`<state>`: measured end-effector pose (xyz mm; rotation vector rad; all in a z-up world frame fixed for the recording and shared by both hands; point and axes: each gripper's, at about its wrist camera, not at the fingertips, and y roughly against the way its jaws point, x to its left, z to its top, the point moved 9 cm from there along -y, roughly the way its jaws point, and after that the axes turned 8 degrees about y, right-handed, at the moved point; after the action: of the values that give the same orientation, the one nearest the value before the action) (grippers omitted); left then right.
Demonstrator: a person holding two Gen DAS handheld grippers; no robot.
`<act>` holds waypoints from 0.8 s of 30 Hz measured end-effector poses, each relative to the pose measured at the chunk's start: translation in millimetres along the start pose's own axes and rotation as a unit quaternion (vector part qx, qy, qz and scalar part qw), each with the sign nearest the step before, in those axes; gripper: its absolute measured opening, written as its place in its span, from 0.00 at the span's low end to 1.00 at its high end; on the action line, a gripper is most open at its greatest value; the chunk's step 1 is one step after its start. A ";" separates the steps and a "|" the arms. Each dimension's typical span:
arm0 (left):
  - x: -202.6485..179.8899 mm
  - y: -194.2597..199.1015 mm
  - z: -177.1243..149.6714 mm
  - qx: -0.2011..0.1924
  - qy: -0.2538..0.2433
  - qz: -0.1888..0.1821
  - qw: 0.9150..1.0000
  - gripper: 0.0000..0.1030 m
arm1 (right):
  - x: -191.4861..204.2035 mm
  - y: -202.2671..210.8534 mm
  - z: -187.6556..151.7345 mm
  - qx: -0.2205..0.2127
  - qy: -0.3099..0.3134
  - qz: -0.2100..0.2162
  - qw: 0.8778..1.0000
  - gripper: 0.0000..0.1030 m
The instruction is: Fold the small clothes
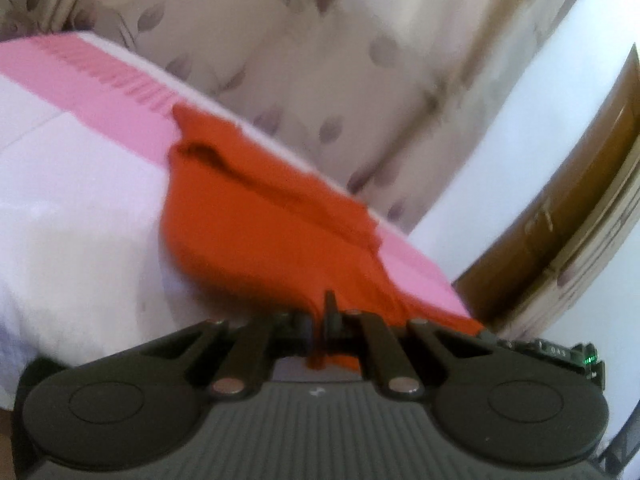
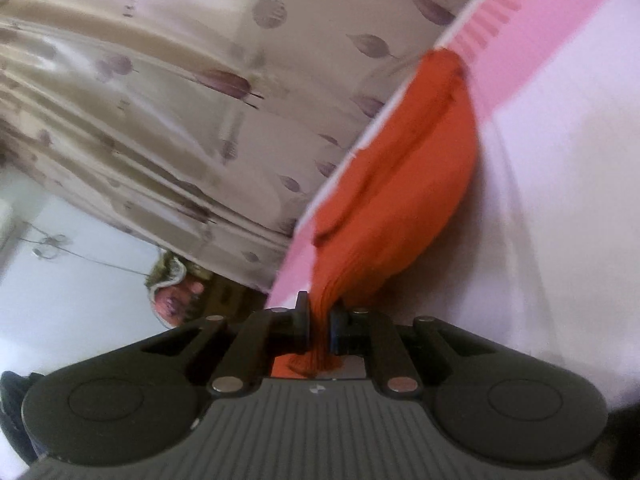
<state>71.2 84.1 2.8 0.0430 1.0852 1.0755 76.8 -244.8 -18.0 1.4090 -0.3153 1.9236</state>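
An orange garment (image 1: 256, 224) lies stretched along the far pink edge of a white and pink bedspread (image 1: 72, 200). My left gripper (image 1: 320, 320) is shut on one end of the garment, with cloth bunched between its fingers. The garment also shows in the right wrist view (image 2: 400, 184), sagging in a curve over the bedspread (image 2: 560, 180). My right gripper (image 2: 320, 320) is shut on its other end, and the cloth gathers into pleats at the fingers. The part between the two ends is lifted slightly. Both views are blurred.
A beige curtain with a leaf print (image 1: 320, 60) hangs behind the bed, also in the right wrist view (image 2: 160, 100). A wooden door (image 1: 560, 220) and white wall (image 1: 520, 120) stand to the right. A patterned cloth heap (image 2: 176, 292) lies low beside the bed.
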 end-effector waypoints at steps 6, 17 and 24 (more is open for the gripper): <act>-16.2 -7.8 31.2 -0.041 -0.013 -0.009 0.999 0.04 | 17.5 -10.8 37.2 -0.017 0.015 0.022 0.999 0.14; -35.6 -44.0 95.2 -0.088 -0.059 -0.008 0.994 0.04 | 20.7 -47.4 117.3 -0.044 0.068 0.012 0.997 0.14; -43.1 -77.8 126.4 -0.108 -0.097 0.018 0.989 0.04 | 10.1 -80.7 156.7 -0.045 0.085 -0.004 0.995 0.14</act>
<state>214.7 69.1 58.4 -0.0047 0.7920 1.1903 243.5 -273.6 32.5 1.1780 -0.3107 1.9826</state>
